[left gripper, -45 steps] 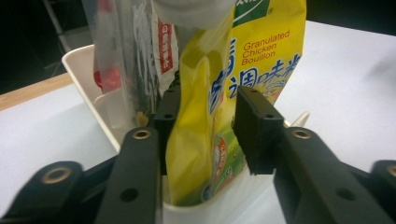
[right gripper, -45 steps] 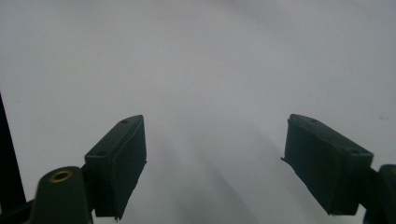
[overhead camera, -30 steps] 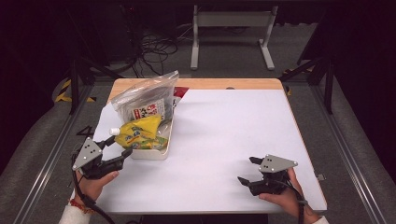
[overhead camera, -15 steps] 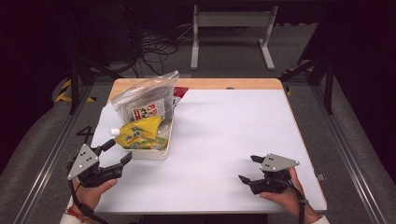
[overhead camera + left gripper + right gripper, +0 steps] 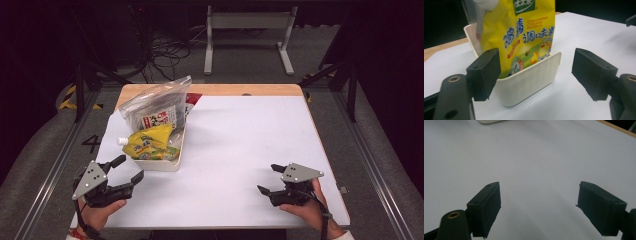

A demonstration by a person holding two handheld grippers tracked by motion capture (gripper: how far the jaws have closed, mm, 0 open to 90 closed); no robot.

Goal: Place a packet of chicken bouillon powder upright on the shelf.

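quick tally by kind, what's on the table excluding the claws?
White tray: 1
Yellow spouted seasoning pouch: 1
Clear zip bag with a packet inside: 1
Red item behind the bag, partly hidden: 1
Total: 4

A white table with a wooden far edge holds a cream tray at its left side. A yellow pouch (Chinese lettering, white spout) leans in the tray, with a clear plastic bag propped behind it. Cables lie on the dark floor beyond.
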